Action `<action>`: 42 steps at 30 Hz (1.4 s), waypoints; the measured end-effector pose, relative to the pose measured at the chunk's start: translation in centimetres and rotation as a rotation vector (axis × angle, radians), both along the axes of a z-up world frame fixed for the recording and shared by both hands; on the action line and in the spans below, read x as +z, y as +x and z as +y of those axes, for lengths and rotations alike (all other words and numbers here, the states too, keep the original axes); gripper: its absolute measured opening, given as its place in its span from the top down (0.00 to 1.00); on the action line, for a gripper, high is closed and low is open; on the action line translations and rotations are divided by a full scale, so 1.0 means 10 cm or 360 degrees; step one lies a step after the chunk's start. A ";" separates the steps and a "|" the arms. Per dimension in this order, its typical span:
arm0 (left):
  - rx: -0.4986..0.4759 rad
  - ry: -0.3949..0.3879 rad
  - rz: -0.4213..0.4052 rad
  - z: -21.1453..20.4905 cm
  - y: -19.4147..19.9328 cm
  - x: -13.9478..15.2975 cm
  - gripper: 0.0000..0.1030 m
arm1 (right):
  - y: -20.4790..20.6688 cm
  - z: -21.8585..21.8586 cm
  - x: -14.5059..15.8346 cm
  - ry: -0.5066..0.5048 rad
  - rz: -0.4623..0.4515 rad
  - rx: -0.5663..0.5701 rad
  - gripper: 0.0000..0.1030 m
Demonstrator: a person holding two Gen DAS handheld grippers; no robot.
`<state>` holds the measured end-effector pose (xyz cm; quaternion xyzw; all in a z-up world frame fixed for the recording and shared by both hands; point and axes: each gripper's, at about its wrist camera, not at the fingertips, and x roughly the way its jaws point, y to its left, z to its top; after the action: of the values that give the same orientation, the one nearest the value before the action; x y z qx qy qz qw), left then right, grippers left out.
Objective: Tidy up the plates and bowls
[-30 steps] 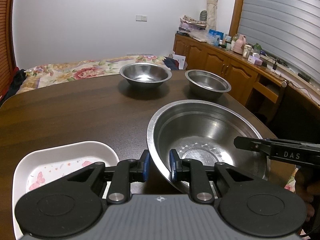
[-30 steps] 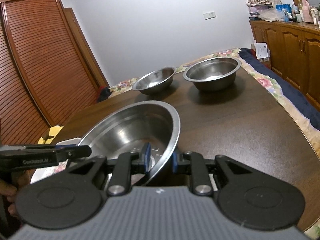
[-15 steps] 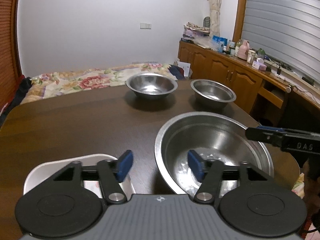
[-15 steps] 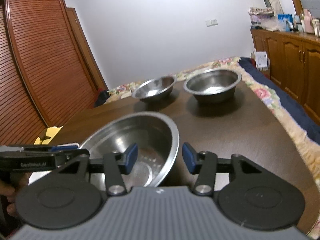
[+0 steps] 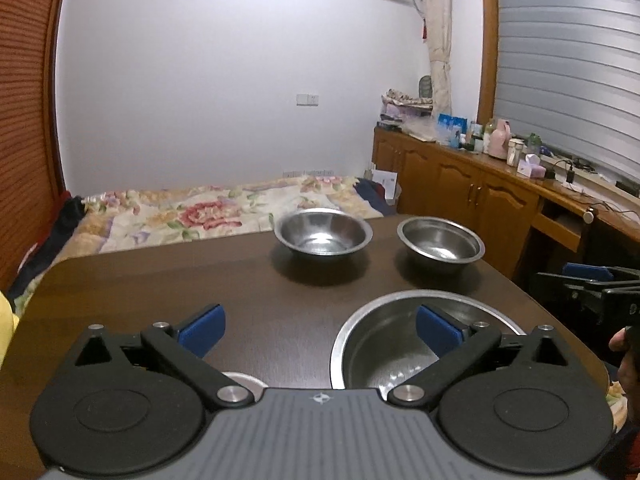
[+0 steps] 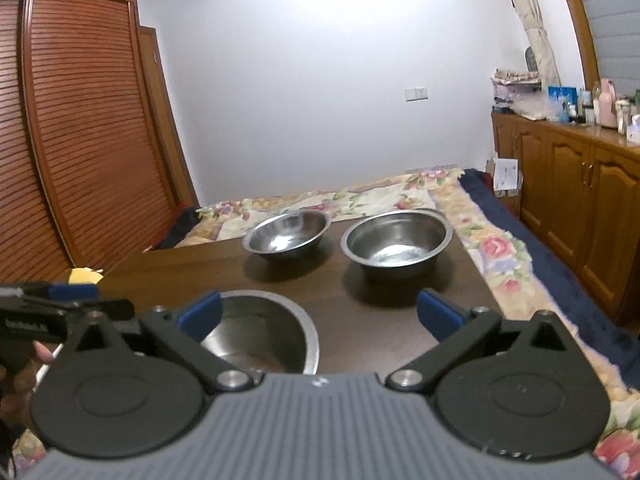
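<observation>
Three round stainless-steel bowls sit upright, mouths up, on a dark brown wooden table (image 5: 140, 292); being round, none shows a long axis. The large steel bowl (image 5: 384, 344) lies at lower centre-right of the left wrist view and at lower centre-left of the right wrist view (image 6: 260, 332). The two smaller ones stand side by side, apart, at the table's far edge: the flared steel bowl (image 5: 323, 232) at frame centre, the deeper steel bowl (image 5: 440, 240) just right of it.

Two black grippers with blue pads are in play. The left gripper (image 5: 320, 326) has just been opening and now stands spread wide, released, its right pad hovering over the large bowl's inside and its left pad over bare table; neither pad presses on the rim. The right gripper (image 6: 319, 314) has likewise just been opening and is let go, its left pad above the large bowl and its right pad over the tabletop.

One sliver of white dish (image 5: 244, 380) peeks out beneath the left gripper.
</observation>
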<state>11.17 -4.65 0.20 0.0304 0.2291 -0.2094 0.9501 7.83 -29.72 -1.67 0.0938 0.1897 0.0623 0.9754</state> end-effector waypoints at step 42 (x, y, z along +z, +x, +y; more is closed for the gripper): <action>-0.0436 0.0194 0.0309 -1.43 1.67 0.00 0.22 | 1.28 -0.84 -0.27 0.0083 0.0111 0.0112 0.20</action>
<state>27.87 -18.97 0.19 0.0984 0.3256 -0.3246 0.8826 20.63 -38.17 -4.39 0.1145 0.2251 0.0982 0.9626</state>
